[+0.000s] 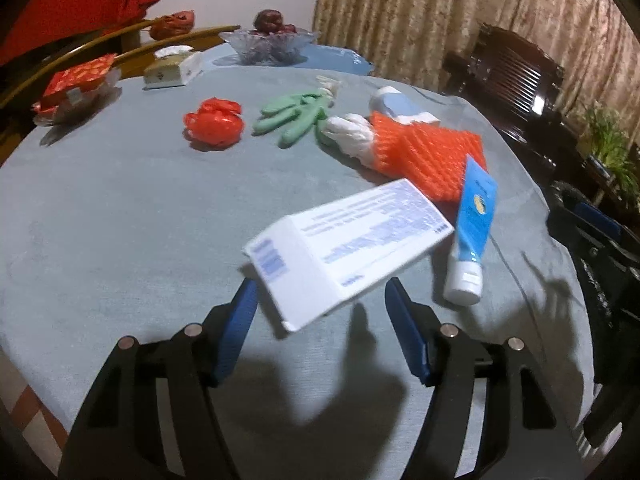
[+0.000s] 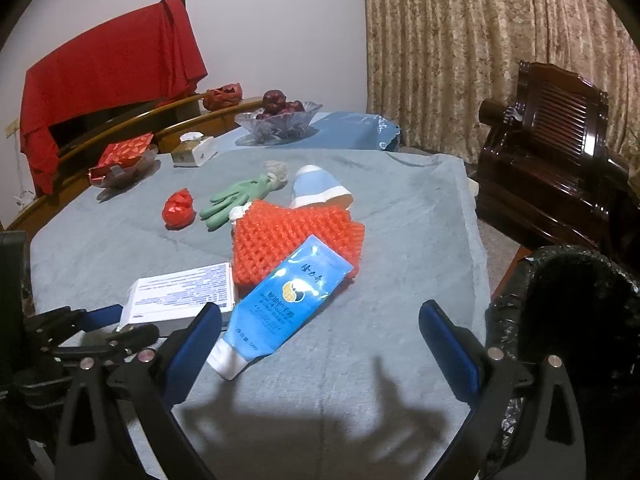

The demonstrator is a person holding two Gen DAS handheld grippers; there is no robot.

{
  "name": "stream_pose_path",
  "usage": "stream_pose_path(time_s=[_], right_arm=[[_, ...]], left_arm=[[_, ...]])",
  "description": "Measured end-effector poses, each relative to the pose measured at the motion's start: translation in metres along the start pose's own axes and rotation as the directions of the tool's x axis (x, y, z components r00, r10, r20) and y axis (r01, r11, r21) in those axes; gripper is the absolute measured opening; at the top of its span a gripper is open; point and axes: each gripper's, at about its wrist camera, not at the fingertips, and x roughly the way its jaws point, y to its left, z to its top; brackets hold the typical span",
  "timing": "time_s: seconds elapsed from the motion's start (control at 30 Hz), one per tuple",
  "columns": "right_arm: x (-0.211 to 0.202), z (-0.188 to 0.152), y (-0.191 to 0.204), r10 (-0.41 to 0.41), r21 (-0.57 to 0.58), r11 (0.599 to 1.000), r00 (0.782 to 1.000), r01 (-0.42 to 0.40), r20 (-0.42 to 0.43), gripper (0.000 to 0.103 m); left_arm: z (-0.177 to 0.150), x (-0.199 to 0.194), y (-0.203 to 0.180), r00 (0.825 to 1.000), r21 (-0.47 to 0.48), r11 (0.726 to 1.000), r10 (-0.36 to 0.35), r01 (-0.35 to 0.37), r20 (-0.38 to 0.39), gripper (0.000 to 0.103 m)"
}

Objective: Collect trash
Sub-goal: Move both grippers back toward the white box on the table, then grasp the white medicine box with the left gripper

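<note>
A white printed box lies on the grey-blue table just ahead of my open left gripper, whose blue pads stand either side of its near end without touching. It also shows in the right wrist view. A blue tube with a white cap lies beside it, partly over an orange mesh; the tube also shows in the left wrist view. My right gripper is open and empty, just right of the tube's cap. A bin lined with a black bag stands at the table's right edge.
Farther back lie a crumpled red wrapper, a green glove, white plastic and a blue-white cup. A glass fruit bowl, tissue box and red-wrapped dish sit at the far edge. A dark wooden chair stands to the right.
</note>
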Motion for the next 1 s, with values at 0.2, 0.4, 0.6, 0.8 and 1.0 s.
stream_pose_path(time_s=[0.2, 0.4, 0.6, 0.8, 1.0], right_arm=[[0.001, 0.0, 0.001, 0.004, -0.004, 1.0, 1.0, -0.004, -0.002, 0.097], [-0.001, 0.001, -0.002, -0.009, -0.005, 1.0, 1.0, 0.009, 0.002, 0.097], [0.0, 0.001, -0.007, -0.021, 0.0, 1.0, 1.0, 0.021, 0.001, 0.097], [0.003, 0.0, -0.004, -0.014, -0.002, 1.0, 1.0, 0.014, -0.005, 0.097], [0.006, -0.001, 0.002, -0.003, -0.014, 1.0, 1.0, 0.002, -0.013, 0.097]], left_arm=[[0.002, 0.008, 0.01, 0.998, -0.039, 0.998, -0.045, 0.043, -0.039, 0.063], [-0.005, 0.007, -0.014, 0.984, 0.012, 0.986, -0.168, 0.169, -0.057, 0.058], [-0.001, 0.0, -0.015, 0.985, 0.021, 0.986, -0.167, 0.168, -0.036, 0.06], [0.005, -0.007, -0.002, 0.991, 0.022, 0.991, -0.134, 0.134, -0.017, 0.074], [0.004, -0.001, 0.006, 0.991, 0.032, 0.991, -0.128, 0.128, -0.026, 0.082]])
